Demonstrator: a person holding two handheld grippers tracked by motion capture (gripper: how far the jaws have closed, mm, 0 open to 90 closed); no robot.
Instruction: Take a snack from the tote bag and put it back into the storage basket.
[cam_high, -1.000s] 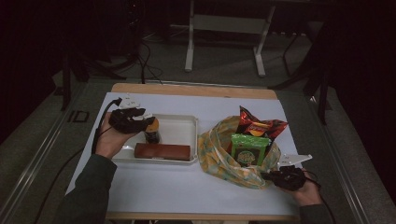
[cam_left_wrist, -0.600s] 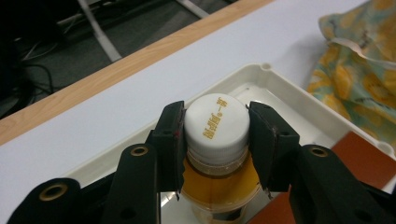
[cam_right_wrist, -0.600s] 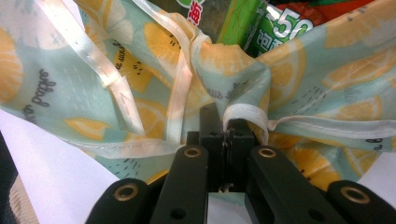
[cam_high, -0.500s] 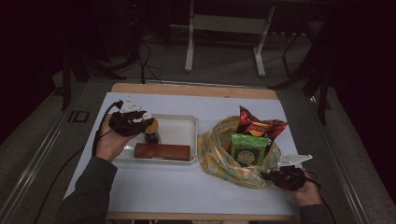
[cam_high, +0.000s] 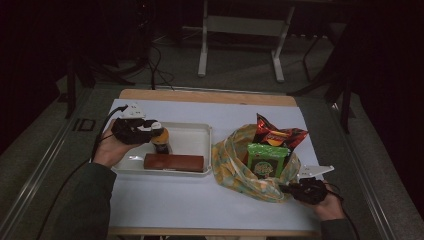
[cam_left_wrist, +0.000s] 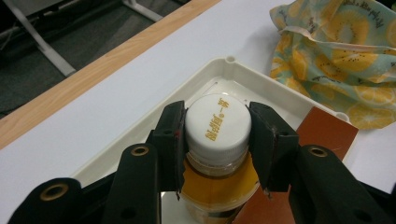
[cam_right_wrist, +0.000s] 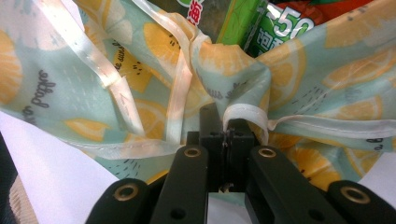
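The left gripper (cam_left_wrist: 218, 147) has just been closing, and its fingers (cam_left_wrist: 170, 140) now clamp the white cap of a small bottle (cam_left_wrist: 218, 186) of amber liquid. The bottle stands upright in the white tray (cam_high: 192, 131) on the left of the surface (cam_high: 200, 200), just beside a brown rectangular bar (cam_high: 173, 161). The right gripper (cam_right_wrist: 227, 135) has its fingers together, pinched on the hem of the citrus-print fabric bag (cam_right_wrist: 93, 84), which holds a green packet (cam_high: 267, 160) and a red snack bag (cam_high: 277, 135).

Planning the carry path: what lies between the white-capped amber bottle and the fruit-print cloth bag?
In the high view, the white tray wall and a brown rectangular bar's end, then bare table.
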